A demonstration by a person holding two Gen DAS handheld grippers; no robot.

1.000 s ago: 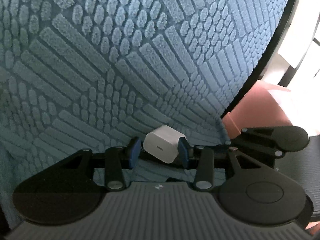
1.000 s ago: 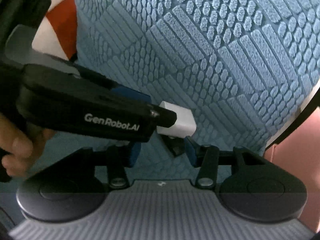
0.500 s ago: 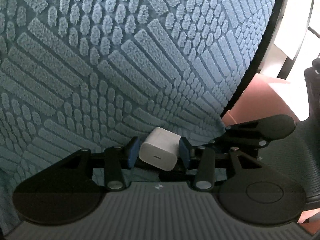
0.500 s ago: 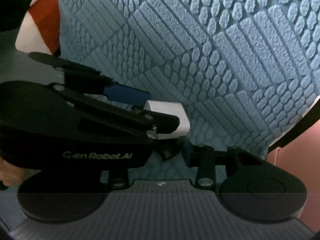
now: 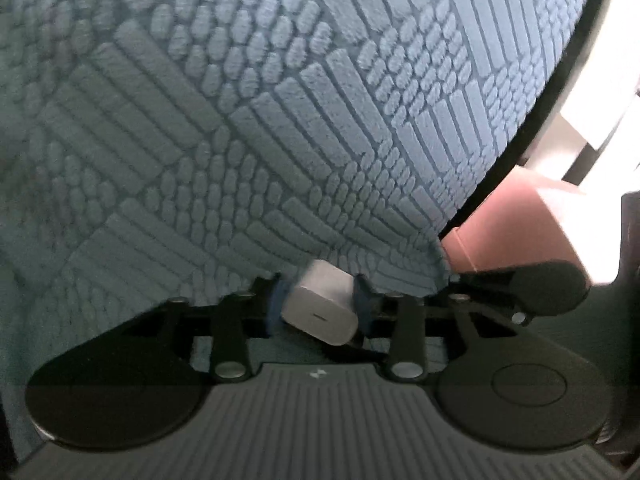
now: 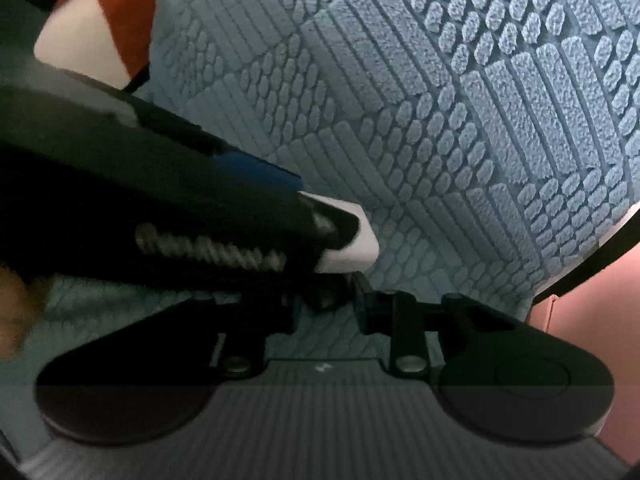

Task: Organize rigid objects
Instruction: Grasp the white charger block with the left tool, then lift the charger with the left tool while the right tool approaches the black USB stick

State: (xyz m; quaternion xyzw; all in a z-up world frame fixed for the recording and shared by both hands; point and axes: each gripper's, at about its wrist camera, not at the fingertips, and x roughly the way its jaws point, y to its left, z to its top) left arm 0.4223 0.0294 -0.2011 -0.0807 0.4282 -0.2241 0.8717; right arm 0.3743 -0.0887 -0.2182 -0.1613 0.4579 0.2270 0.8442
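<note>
- Left wrist view, upper left to upper right: a blue textured mat (image 5: 280,120) w/ raised bar-and-oval pattern fills most of the frame; its dark curved edge runs down the right side.
- Centre bottom: left gripper (image 5: 318,304) w/ blue pads on either side of a white USB charger block (image 5: 320,312). The jaws are closing, the block between them and tilted, port face toward the camera. Pads sit tight against its sides; blur softens the exact contact.
- Right of centre: black tip of the right gripper (image 5: 532,288) reaches in from the right edge, just beside the block; its fingertips are hidden behind the left gripper's linkage.
- Far right: a pinkish box (image 5: 504,236) lies just off the mat's edge, pale floor beyond.
- Right wrist view, upper left: a red-and-white patch (image 6: 104,28) shows past the mat (image 6: 440,100) edge.
- Left to centre: the left gripper (image 6: 320,220) crosses the frame as a dark blurred bar, lettering unreadable, one blue pad visible, the white block (image 6: 352,248) at its tip.
- Far left, mid-height: part of a person's hand (image 6: 16,312) at the frame edge.
- Centre bottom: right gripper (image 6: 340,296) jaws drawn together, a small dark piece at the tips directly under the block; can't tell what it is or whether it's gripped.
- Lower right: pink surface (image 6: 592,304) beyond the mat's dark rim.
</note>
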